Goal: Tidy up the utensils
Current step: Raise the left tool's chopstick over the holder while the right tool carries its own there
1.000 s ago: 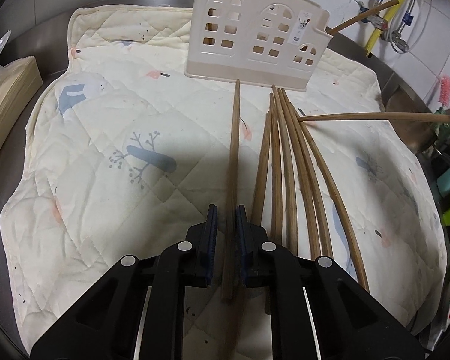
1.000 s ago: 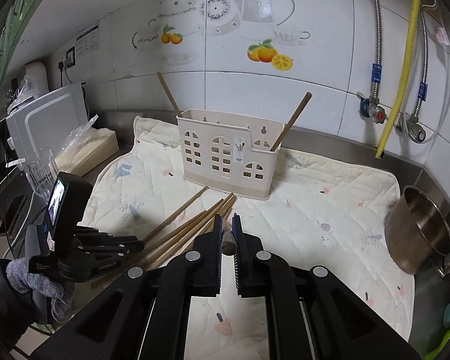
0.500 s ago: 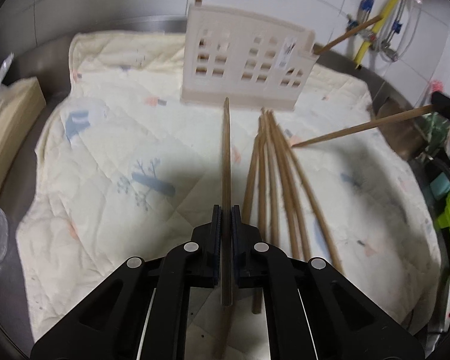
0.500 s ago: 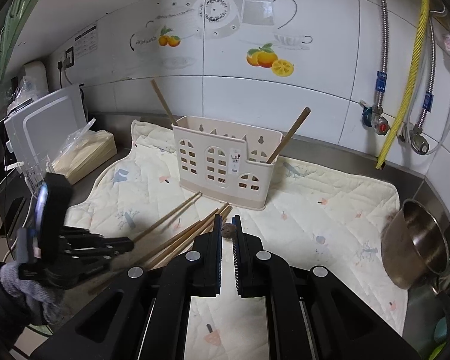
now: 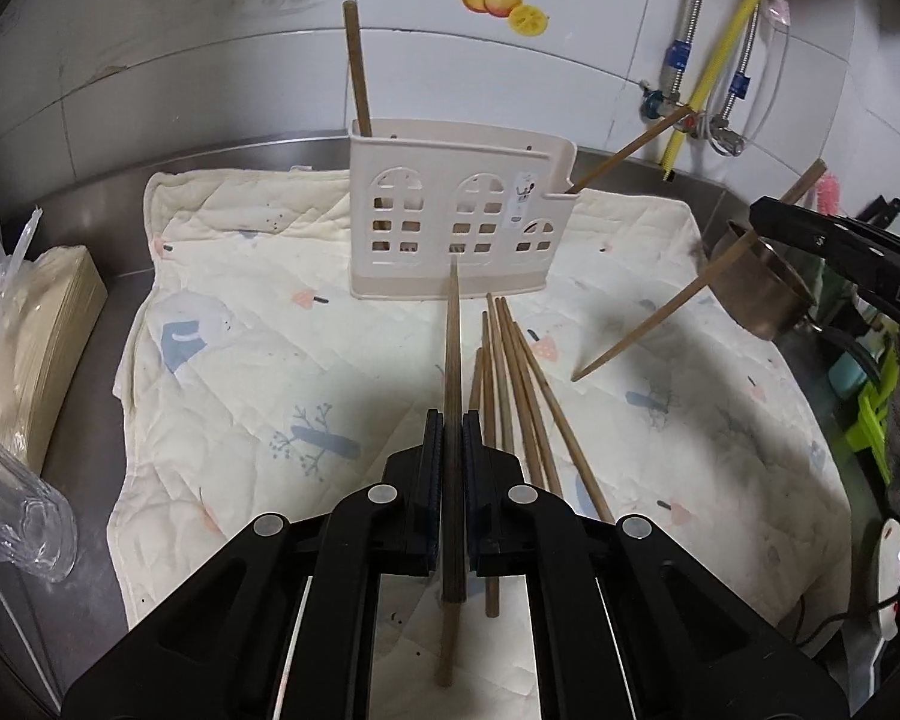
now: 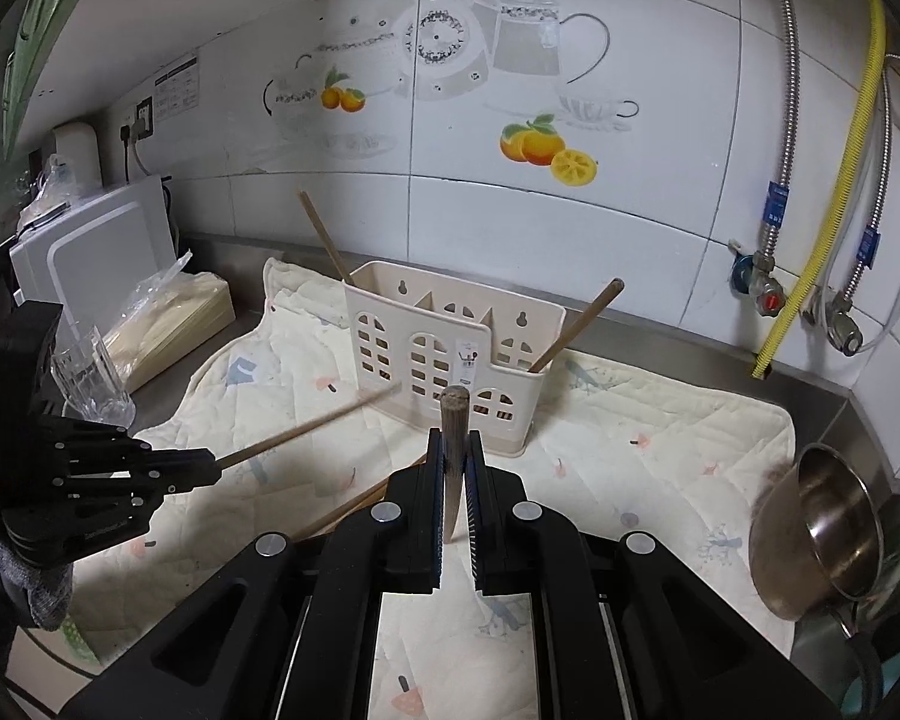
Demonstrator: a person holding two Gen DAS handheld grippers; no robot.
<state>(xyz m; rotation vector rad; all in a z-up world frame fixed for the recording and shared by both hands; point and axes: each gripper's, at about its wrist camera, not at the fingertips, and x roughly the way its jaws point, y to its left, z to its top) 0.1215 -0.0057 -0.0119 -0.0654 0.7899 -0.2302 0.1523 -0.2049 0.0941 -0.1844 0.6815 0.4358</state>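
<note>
A cream utensil holder point(image 5: 459, 222) point(image 6: 450, 354) stands at the back of a quilted mat point(image 5: 240, 324), with two chopsticks leaning in it. My left gripper point(image 5: 448, 426) is shut on a wooden chopstick point(image 5: 452, 348), lifted and pointing at the holder; it also shows in the right wrist view point(image 6: 210, 468). My right gripper point(image 6: 453, 444) is shut on another chopstick point(image 6: 453, 414), held above the mat with its tip tilted down point(image 5: 648, 330). Several loose chopsticks point(image 5: 510, 378) lie on the mat right of the left gripper.
A steel pot point(image 6: 822, 528) stands at the mat's right edge. A bagged stack of paper point(image 5: 24, 348) and a clear glass point(image 6: 93, 378) are at the left. Pipes and valves point(image 6: 774, 294) run down the tiled wall at the right.
Both grippers have risen with their chopsticks. The left chopstick has lifted off the mat. The right one has tipped from level to steeply tilted.
</note>
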